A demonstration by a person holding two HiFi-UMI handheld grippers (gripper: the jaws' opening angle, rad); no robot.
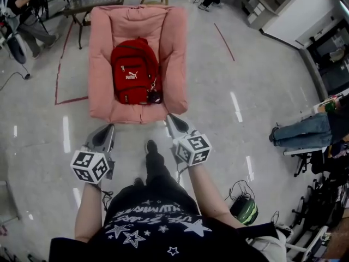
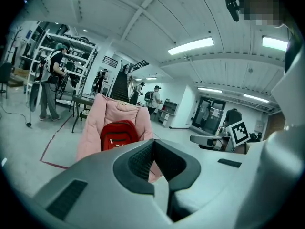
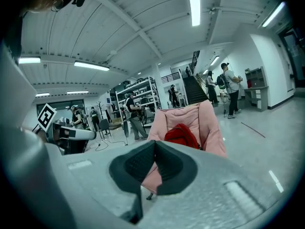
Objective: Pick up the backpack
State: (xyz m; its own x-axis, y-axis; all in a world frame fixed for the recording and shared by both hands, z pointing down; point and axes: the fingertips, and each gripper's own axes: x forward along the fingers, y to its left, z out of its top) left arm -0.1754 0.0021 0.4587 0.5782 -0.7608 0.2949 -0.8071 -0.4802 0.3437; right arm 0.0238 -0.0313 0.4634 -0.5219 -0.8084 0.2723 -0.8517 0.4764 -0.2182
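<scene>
While you stand facing the pink armchair (image 1: pixel 101 59), the red backpack (image 1: pixel 134 72) sits on its seat, leaning upright against the back cushion. From the head view you get its whole front: a white logo and a small dark charm (image 1: pixel 154 96) hanging at its lower right corner. That view also shows the left tongs (image 1: pixel 108 129) and right tongs (image 1: pixel 171 119) pointing at the chair's front edge, well short of the bag. Only the gripper views show you the pads: on each side they press together with nothing between them. The left gripper view faces the bag's zipped front pocket. The right gripper view catches just its red top, the rest hidden behind the chair's arm.
</scene>
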